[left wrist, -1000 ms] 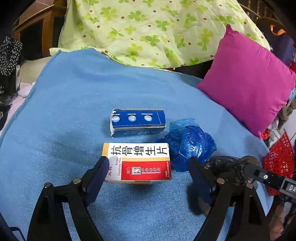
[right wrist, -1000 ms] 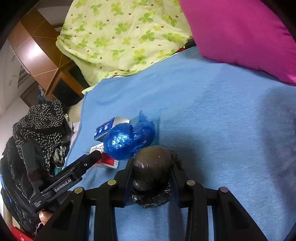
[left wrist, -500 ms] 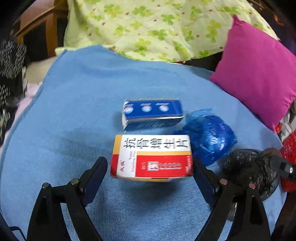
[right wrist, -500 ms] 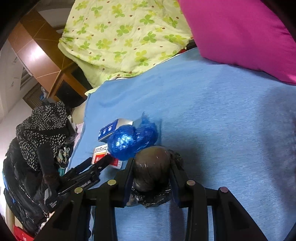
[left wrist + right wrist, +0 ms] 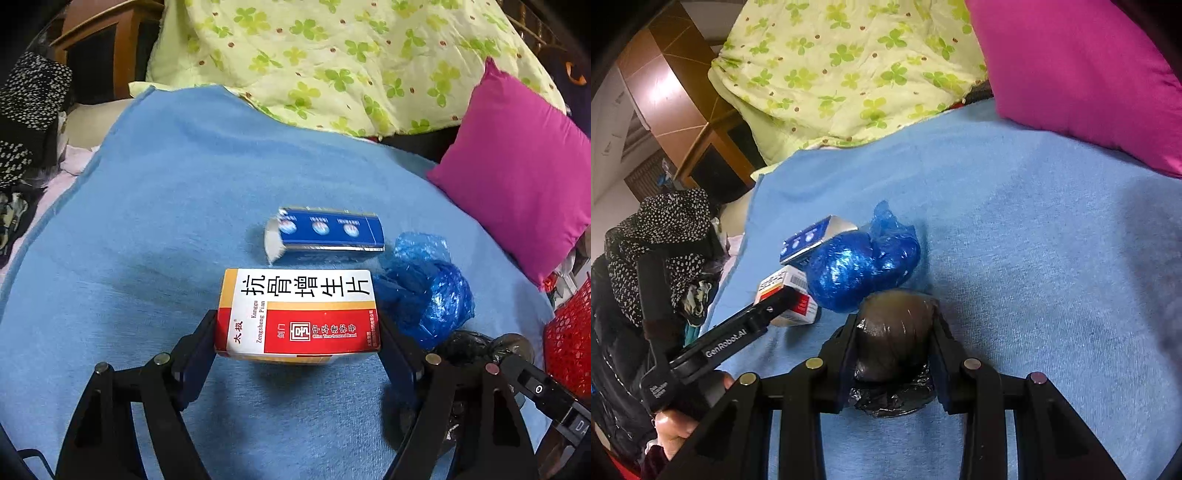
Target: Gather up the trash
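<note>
A red and white medicine box [image 5: 295, 306] lies on the blue blanket [image 5: 147, 221] between the fingers of my left gripper [image 5: 297, 326]. Its jaws are closing and both pads touch the box's ends. The right wrist view shows the same box [image 5: 783, 284] at that gripper's tip. Behind it lie a blue carton [image 5: 325, 230] with a torn end and a crumpled blue plastic bag [image 5: 424, 295]. My right gripper [image 5: 894, 332] is shut on a dark round bundle [image 5: 892, 325] wrapped in black plastic, just right of the blue bag [image 5: 857, 266].
A pink cushion [image 5: 517, 177] leans at the right and a green-flowered quilt [image 5: 332, 55] fills the back. A red mesh basket [image 5: 569, 332] stands past the blanket's right edge. Dotted dark clothing [image 5: 29, 96] hangs at the left. A hand [image 5: 676, 424] holds the left gripper.
My left gripper has slid forward around the red and white box, and its fingers have come in against the box's ends. The right gripper keeps its hold on the dark bundle.
</note>
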Tool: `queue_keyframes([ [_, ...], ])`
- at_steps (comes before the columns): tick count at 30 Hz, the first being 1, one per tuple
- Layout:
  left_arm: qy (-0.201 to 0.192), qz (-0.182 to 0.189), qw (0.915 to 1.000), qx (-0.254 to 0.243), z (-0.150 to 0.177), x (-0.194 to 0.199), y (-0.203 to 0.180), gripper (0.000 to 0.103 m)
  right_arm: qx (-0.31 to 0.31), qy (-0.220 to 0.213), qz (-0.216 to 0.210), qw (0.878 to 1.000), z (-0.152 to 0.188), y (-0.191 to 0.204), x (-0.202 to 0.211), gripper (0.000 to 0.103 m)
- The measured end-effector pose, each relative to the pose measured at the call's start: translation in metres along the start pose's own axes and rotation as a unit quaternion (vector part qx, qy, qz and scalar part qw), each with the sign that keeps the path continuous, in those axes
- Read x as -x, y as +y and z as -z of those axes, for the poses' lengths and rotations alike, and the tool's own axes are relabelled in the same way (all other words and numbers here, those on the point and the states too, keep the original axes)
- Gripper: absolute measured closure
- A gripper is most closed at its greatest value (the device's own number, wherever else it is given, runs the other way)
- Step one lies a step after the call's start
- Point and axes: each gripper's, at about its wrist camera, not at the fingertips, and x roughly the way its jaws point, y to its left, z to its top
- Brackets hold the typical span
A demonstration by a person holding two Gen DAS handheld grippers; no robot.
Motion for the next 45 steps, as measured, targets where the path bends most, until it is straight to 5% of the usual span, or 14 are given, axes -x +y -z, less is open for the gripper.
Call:
queue_keyframes([
  [14,-0.059,-0.034,0.9976,-0.013,0.006,0.061,0.03,0.021,-0.031,-0.041,0.03,0.998,0.012,-0.017,0.059,0.065],
  [26,-0.104,-0.048,0.9931,-0.027,0.025,0.105,0.029,0.021,-0.052,-0.098,0.005,0.994,0.008,-0.042,0.13,0.065],
  [34,-0.124,-0.027,0.992,0.003,0.058,0.145,0.031,0.021,-0.039,-0.153,-0.001,0.987,0.013,-0.054,0.188,0.065],
  [45,-0.142,0.007,0.9891,-0.039,0.071,0.202,0.007,0.021,-0.019,-0.235,0.006,0.972,0.023,-0.067,0.258,0.065],
])
